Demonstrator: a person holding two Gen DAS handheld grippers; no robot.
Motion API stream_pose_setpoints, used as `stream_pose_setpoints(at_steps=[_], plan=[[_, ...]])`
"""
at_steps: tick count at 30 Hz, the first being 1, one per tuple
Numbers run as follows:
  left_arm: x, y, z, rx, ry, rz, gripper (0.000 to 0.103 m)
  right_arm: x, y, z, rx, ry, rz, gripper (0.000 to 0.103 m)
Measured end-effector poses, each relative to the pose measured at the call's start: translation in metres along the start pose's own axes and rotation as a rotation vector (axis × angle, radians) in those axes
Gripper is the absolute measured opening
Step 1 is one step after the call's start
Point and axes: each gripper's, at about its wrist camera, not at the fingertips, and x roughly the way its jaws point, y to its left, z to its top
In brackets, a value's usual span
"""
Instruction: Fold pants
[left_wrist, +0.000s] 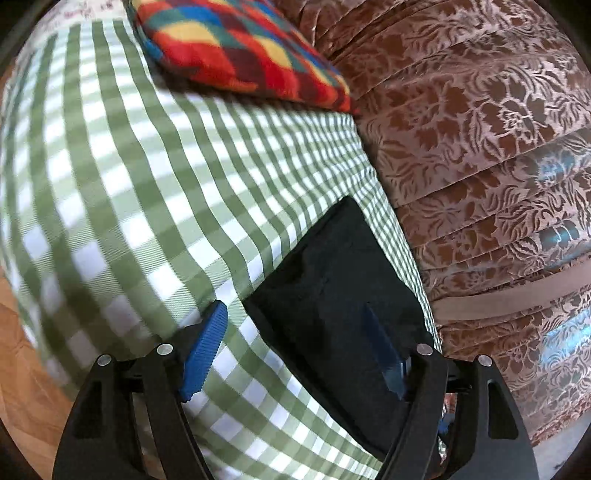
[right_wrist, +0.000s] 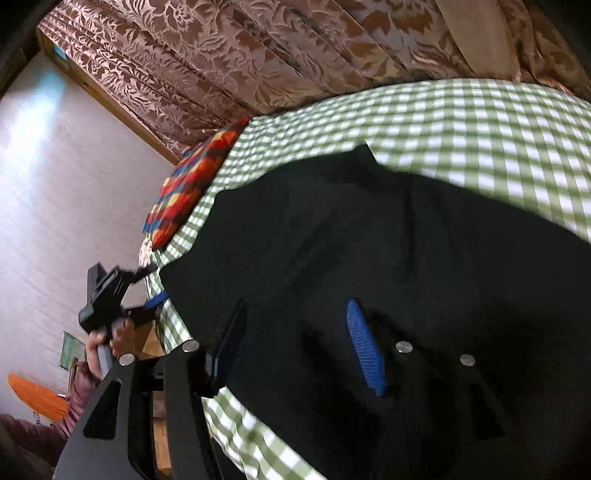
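left claw (left_wrist: 295, 354) is standing wide w/ nothing pinched: we're seeing its left blue pad (left_wrist: 205, 354) hanging over the green-and-white checked cloth (left_wrist: 129, 206), and its right pad over the near part of the black pants (left_wrist: 332, 273), not pressing on them as far as we can tell. right claw (right_wrist: 299, 347) is also gaping, abt mid-width; its right blue pad (right_wrist: 364, 349) is sitting above the dark fabric, its left one over the pants' edge, and no fold of cloth is being gripped btwn them that we can make out.

the pants are lying on the checked cloth as a compact dark folded shape, close to the edge next to the brown floral curtain (left_wrist: 480, 147). in the right wrist view they're filling most of the frame (right_wrist: 351, 240), w/ checked cloth showing beyond and beside them. a multicoloured diamond-pattern cushion (left_wrist: 236, 48) is resting on the cloth further off, well apart from the pants, its corner nr the curtain.

in the right wrist view we're also catching the left claw from the side (right_wrist: 110, 299), off the cloth's edge, w/ a hand (right_wrist: 105, 341) wrapped round its grip and a dark reddish sleeve (right_wrist: 79, 398) below. pale wall (right_wrist: 55, 184) behind; an orange object (right_wrist: 37, 398) is sitting low in the corner, too blurred to id.
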Motion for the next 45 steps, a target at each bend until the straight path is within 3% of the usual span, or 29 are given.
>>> stream_pose_setpoints(at_steps=[1, 2, 4, 5, 9, 13, 17, 19, 21, 23, 25, 33, 38, 43, 45], plan=[[0.004, -0.001, 0.001, 0.002, 0.005, -0.005, 0.062, 0.0, -0.001, -0.001, 0.008, 0.001, -0.004, 0.059], [0.008, -0.002, 0.001, 0.017, 0.009, 0.005, 0.04, 0.002, -0.005, -0.005, 0.028, 0.006, -0.007, 0.059], [0.014, -0.006, 0.0, 0.059, -0.005, 0.054, 0.014, 0.002, -0.01, -0.008, 0.056, 0.008, -0.018, 0.059], [0.013, -0.007, 0.0, 0.055, -0.019, 0.046, 0.012, 0.001, -0.012, -0.01, 0.064, 0.007, -0.021, 0.059], [-0.01, -0.02, -0.002, 0.118, -0.086, 0.075, 0.011, -0.002, -0.013, -0.019, 0.064, 0.011, -0.011, 0.06], [0.018, -0.005, -0.009, 0.168, -0.025, 0.242, 0.011, 0.006, -0.019, -0.028, 0.056, 0.006, -0.011, 0.06], [0.015, -0.011, -0.008, 0.178, -0.039, 0.286, 0.023, 0.004, -0.022, -0.031, 0.051, -0.001, -0.002, 0.061], [0.003, -0.023, -0.008, 0.214, -0.1, 0.378, 0.032, 0.003, -0.022, -0.032, 0.047, -0.006, 0.002, 0.062], [-0.013, -0.034, -0.011, 0.255, -0.185, 0.422, 0.032, 0.001, -0.02, -0.032, 0.047, -0.007, 0.004, 0.064], [-0.024, -0.051, -0.017, 0.298, -0.232, 0.366, 0.037, -0.004, -0.018, -0.032, 0.052, -0.004, 0.01, 0.065], [-0.023, -0.075, -0.027, 0.373, -0.227, 0.281, 0.04, -0.013, -0.017, -0.031, 0.059, -0.02, 0.003, 0.065], [0.055, -0.174, -0.098, 0.684, -0.008, 0.087, 0.04, -0.077, -0.046, -0.04, 0.112, -0.163, -0.182, 0.072], [0.1, -0.203, -0.161, 0.841, 0.154, 0.054, 0.04, -0.129, -0.097, -0.055, 0.252, -0.263, -0.298, 0.073], [0.13, -0.191, -0.193, 0.889, 0.253, 0.122, 0.04, -0.182, -0.16, -0.092, 0.448, -0.331, -0.429, 0.073], [0.128, -0.185, -0.196, 0.901, 0.233, 0.108, 0.04, -0.196, -0.179, -0.109, 0.495, -0.343, -0.456, 0.053]])
